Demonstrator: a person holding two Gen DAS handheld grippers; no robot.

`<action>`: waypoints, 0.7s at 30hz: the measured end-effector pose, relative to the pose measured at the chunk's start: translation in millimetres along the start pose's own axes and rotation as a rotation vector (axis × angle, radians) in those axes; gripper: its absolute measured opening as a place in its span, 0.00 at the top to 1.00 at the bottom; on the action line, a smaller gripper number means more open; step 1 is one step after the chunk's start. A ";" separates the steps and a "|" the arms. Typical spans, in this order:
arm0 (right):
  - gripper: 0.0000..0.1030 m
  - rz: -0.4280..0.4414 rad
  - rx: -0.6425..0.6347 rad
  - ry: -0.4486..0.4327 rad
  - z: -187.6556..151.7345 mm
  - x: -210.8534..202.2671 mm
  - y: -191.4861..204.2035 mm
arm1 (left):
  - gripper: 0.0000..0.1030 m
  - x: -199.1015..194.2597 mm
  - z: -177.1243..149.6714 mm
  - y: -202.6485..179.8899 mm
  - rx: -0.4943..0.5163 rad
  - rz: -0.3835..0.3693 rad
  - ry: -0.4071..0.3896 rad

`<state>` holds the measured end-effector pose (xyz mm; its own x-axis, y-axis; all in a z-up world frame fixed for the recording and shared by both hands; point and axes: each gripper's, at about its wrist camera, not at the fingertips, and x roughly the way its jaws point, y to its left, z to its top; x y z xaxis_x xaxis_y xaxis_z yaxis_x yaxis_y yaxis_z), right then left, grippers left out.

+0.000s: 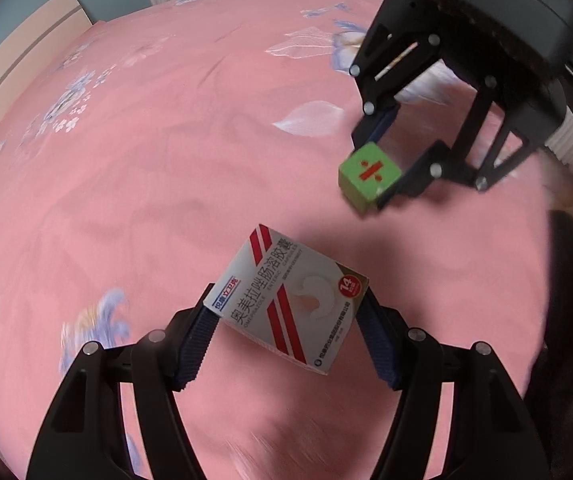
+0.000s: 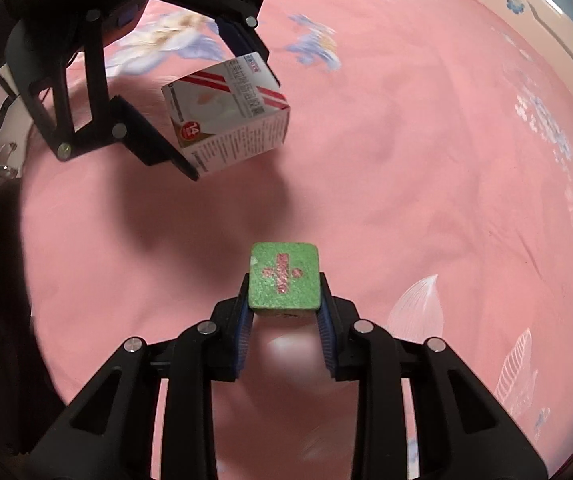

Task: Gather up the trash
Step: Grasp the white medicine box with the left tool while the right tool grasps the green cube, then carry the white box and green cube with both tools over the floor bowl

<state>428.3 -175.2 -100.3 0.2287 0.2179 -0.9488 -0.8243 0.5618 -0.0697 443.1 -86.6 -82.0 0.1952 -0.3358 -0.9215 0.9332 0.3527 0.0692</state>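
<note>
The medicine box [image 1: 292,300], white and grey with red diagonal stripes, Chinese print and a red "14" badge, is pinched between the two blue ribbed pads of the left hand-held gripper [image 1: 286,332]; it sits tilted, one corner pointing down and toward the camera, and it is lifted clear of the bedsheet, with its shadow falling on the cloth beyond it. In the right wrist view the same medicine box [image 2: 226,116] appears at upper left, gripped by its two ends, its printed side panel facing down and to the right; the left hand-held gripper [image 2: 222,108] reaches in from the top left corner there.

The green foam cube [image 2: 284,280], bearing a red division sign on its top face, is clamped between the blue pads of the right hand-held gripper [image 2: 284,312], square to the fingers and held above the sheet; in the left wrist view the green foam cube [image 1: 368,178] shows at right of centre, pinched by the right hand-held gripper [image 1: 378,168], which comes down from the upper right.

The two held things are near each other but apart, with bare cloth between them.

Beneath both lies the pink bedsheet [image 1: 146,160], printed with pale blue and white flowers and white leaves; it fills nearly the whole view; a beige headboard [image 1: 26,40] and blue-grey wall edge the far left.
</note>
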 end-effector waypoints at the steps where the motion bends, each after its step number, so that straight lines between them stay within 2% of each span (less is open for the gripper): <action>1: 0.70 -0.001 -0.009 -0.004 2.3 -3.6 8.8 | 0.33 -6.9 -4.1 -7.0 -0.010 0.008 -0.002; 4: 0.70 0.000 -0.051 -0.015 -8.6 -25.1 49.6 | 0.33 -28.5 -17.9 -29.5 -0.015 0.003 -0.002; 13: 0.70 -0.042 -0.091 -0.022 -45.0 -78.6 129.9 | 0.33 -77.3 -52.4 -103.4 -0.010 0.039 0.009; 21: 0.70 -0.049 -0.147 -0.017 -65.0 -96.0 201.3 | 0.33 -102.0 -83.7 -170.7 -0.003 0.078 0.030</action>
<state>206.8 -134.9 -43.3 0.2783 0.2076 -0.9378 -0.8785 0.4496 -0.1612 238.7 -39.4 -31.9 0.2580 -0.2808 -0.9244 0.9145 0.3797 0.1399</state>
